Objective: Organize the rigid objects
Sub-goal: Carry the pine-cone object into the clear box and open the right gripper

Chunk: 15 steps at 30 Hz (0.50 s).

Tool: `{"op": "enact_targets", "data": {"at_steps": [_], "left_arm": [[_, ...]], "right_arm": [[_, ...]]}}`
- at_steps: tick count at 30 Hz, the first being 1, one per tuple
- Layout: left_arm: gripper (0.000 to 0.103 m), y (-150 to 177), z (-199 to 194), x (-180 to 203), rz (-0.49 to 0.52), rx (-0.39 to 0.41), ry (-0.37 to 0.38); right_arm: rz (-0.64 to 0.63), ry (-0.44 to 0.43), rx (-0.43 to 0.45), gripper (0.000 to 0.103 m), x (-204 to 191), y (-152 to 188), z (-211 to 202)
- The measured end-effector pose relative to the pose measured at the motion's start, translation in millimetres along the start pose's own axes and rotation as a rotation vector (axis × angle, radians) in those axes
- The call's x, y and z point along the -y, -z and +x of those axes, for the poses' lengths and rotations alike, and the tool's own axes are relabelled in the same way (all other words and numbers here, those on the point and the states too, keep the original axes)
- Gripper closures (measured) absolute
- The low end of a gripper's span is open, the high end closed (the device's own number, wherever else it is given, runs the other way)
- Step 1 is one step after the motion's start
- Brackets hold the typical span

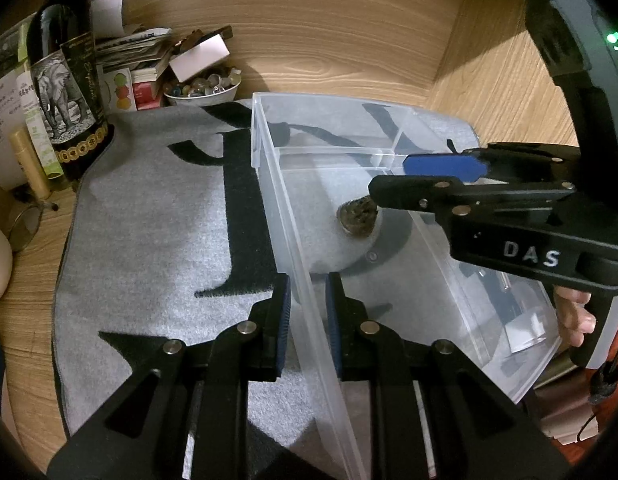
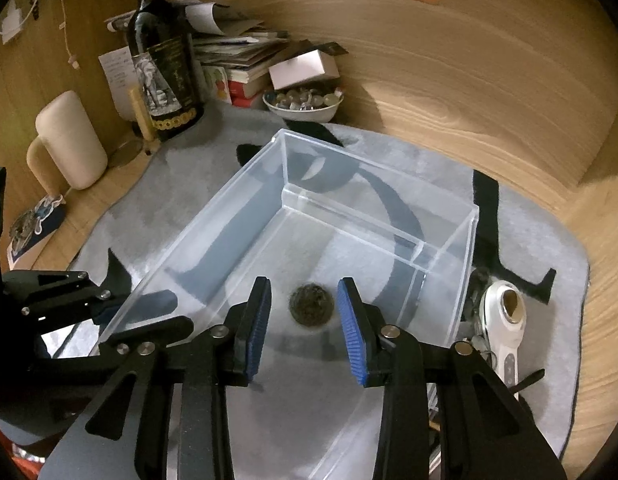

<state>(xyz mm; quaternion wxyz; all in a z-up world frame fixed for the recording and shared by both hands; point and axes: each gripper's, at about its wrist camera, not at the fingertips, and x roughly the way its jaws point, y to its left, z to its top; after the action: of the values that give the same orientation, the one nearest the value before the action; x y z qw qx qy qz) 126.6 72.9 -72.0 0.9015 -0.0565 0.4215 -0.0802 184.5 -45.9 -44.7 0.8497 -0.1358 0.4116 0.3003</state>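
Note:
A clear plastic bin [image 1: 269,184] [image 2: 181,240] stands on a grey mat. A small dark round lump [image 1: 359,218] [image 2: 311,305] lies on the bin's floor. My left gripper [image 1: 308,308] straddles the bin's left wall with a small gap on each side, so it is open. My right gripper [image 2: 304,326] is open above the bin, its fingers on either side of the lump and apart from it. It also shows in the left wrist view [image 1: 425,176], reaching in from the right.
A dark wine bottle [image 1: 65,80] [image 2: 165,64], stacked papers [image 2: 245,52], a bowl of marbles [image 1: 203,88] [image 2: 303,102] and a cream mug [image 2: 69,140] stand at the back left. A white handheld device [image 2: 505,320] lies right of the bin. Wooden walls surround the desk.

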Motion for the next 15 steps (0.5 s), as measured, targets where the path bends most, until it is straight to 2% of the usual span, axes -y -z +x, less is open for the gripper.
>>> {"op": "enact_targets", "data": {"at_steps": [2,10,15], "left_arm": [[0.086,-0.5,0.1,0.0,-0.002,-0.002,0.001],[0.086,-1.4,0.5,-0.5,-0.004,-0.005,0.002],[0.086,-2.5,1.1,-1.4,-0.004,-0.010,0.000]], "right_arm": [[0.006,0.005,0.021,0.057,1.3,0.1,-3.7],[0.040,0.066,0.167,0.034,12.3,-0.5,-43.0],[0.092,0.152,0.273,0.025,31.4,3.8,-78.8]]}}
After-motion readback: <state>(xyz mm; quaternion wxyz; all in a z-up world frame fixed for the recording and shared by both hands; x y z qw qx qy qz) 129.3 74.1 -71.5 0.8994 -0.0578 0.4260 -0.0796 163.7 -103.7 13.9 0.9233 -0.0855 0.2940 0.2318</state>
